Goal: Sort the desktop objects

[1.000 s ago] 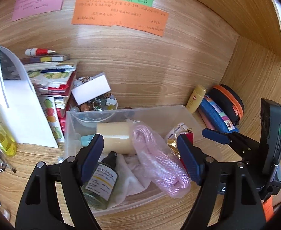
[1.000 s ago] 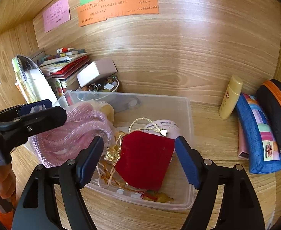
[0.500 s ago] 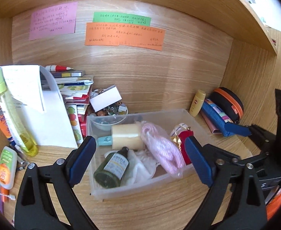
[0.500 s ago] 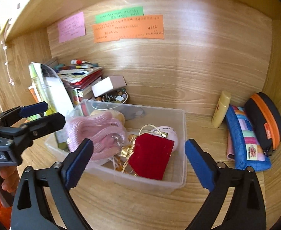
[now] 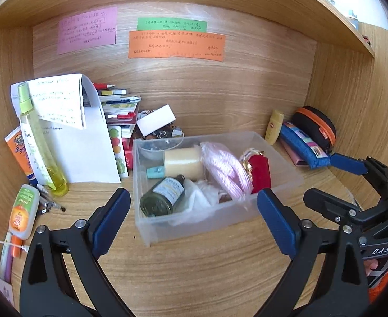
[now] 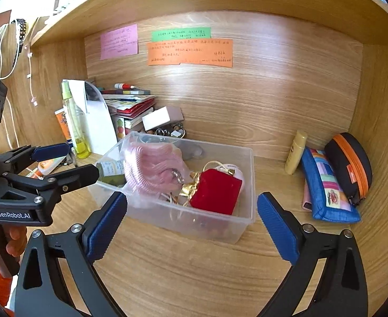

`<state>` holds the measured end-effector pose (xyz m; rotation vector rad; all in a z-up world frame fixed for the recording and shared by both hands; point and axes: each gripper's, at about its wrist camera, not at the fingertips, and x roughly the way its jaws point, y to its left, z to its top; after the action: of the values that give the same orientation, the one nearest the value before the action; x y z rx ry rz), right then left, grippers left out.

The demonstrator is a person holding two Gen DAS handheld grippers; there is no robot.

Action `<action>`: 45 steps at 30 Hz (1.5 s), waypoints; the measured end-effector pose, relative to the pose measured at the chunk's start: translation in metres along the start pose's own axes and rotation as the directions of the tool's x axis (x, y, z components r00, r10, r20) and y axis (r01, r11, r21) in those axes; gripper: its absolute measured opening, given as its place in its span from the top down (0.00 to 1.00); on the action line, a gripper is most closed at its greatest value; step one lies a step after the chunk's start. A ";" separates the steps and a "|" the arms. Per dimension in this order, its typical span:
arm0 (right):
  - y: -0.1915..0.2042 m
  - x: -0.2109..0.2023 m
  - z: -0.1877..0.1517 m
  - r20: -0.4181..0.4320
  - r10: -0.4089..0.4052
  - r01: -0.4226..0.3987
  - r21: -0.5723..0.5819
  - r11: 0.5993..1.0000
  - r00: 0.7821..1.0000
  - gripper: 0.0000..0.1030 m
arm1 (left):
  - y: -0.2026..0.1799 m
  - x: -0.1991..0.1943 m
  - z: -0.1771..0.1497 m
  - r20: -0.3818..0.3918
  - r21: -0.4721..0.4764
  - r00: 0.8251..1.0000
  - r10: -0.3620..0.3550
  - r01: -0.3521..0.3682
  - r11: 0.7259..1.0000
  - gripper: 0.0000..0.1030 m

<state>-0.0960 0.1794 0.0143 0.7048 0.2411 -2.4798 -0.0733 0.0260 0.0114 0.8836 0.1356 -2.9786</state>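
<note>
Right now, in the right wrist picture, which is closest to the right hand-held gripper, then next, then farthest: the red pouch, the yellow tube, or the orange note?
From the right hand-held gripper:
1. Red pouch, in the clear box just ahead.
2. Yellow tube, standing to the right by the back wall.
3. Orange note, stuck high on the back wall.

Clear plastic bin (image 5: 278, 155) mid-worktop, holding a pale pink rope (image 5: 225, 169), red velvet pouch (image 6: 216, 194) with gold cord, cream roll (image 5: 183, 162) and dark green bottle (image 5: 162, 198) with a pale label. Far wall: pink note (image 5: 86, 33), green note (image 5: 171, 25), orange note (image 5: 176, 45). Right: yellow tube (image 6: 295, 152), blue patchwork pencil case (image 6: 326, 187), black case (image 6: 348, 163) with orange zip. Left: yellow-green spray bottle (image 5: 39, 142), orange tube (image 5: 18, 148), white paper (image 5: 80, 142). Wood-grain worktop (image 5: 194, 264). Black hand-held gripper frames, blue pads.
</note>
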 end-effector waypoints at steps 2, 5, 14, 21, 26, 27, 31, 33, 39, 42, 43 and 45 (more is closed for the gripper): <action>0.001 -0.002 -0.003 0.000 -0.013 0.013 -0.011 1.000 1.000 0.03 | -0.002 -0.002 -0.004 -0.004 0.000 1.000 0.006 -0.006 1.000 0.05; 0.002 -0.005 -0.006 -0.001 -0.020 0.020 -0.022 1.000 1.000 0.03 | -0.004 -0.003 -0.007 -0.009 0.000 1.000 0.015 -0.015 1.000 0.05; 0.002 -0.007 -0.009 -0.002 -0.022 0.022 -0.038 0.999 1.000 0.03 | -0.008 -0.007 -0.012 0.001 0.003 1.000 0.028 -0.028 1.000 0.03; 0.000 -0.001 -0.011 -0.019 -0.012 0.011 -0.020 1.000 1.000 0.03 | -0.012 -0.006 -0.010 -0.006 0.021 0.999 0.044 -0.044 0.999 0.03; 0.001 0.002 -0.012 -0.029 -0.006 0.005 -0.022 1.000 1.000 0.03 | -0.008 -0.002 -0.009 -0.017 -0.014 0.999 0.033 -0.033 0.999 0.03; 0.001 0.002 -0.012 -0.030 -0.005 0.004 -0.023 1.000 1.000 0.03 | -0.007 -0.001 -0.009 -0.017 -0.019 0.999 0.036 -0.036 0.999 0.03; 0.002 0.003 -0.015 -0.035 0.000 -0.001 -0.026 1.000 0.999 0.03 | -0.008 0.007 -0.009 -0.050 -0.016 0.998 0.043 -0.044 0.999 0.03; 0.003 0.005 -0.017 -0.041 -0.002 0.001 -0.026 1.000 0.999 0.03 | -0.008 0.013 -0.008 -0.098 -0.016 0.995 0.000 -0.002 1.000 0.03; -0.001 0.007 -0.018 -0.052 0.003 -0.003 -0.008 1.000 0.999 0.03 | -0.009 0.015 -0.011 -0.081 -0.027 0.997 0.015 -0.017 0.999 0.03; -0.004 0.008 -0.017 -0.052 0.005 -0.005 0.001 1.000 0.999 0.03 | -0.010 0.011 -0.011 -0.051 -0.023 0.998 0.033 -0.034 0.999 0.03; -0.004 0.008 -0.017 -0.052 0.006 -0.006 0.003 1.000 0.999 0.03 | -0.010 0.009 -0.010 -0.044 -0.023 0.998 0.041 -0.042 0.999 0.03; -0.005 0.008 -0.017 -0.051 0.006 -0.006 0.008 1.000 0.999 0.03 | -0.009 0.006 -0.009 -0.026 -0.023 0.999 0.046 -0.047 0.999 0.03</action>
<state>-0.0970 0.1857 -0.0042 0.7717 0.2475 -2.4605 -0.0740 0.0362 0.0015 0.9090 0.1482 -2.9180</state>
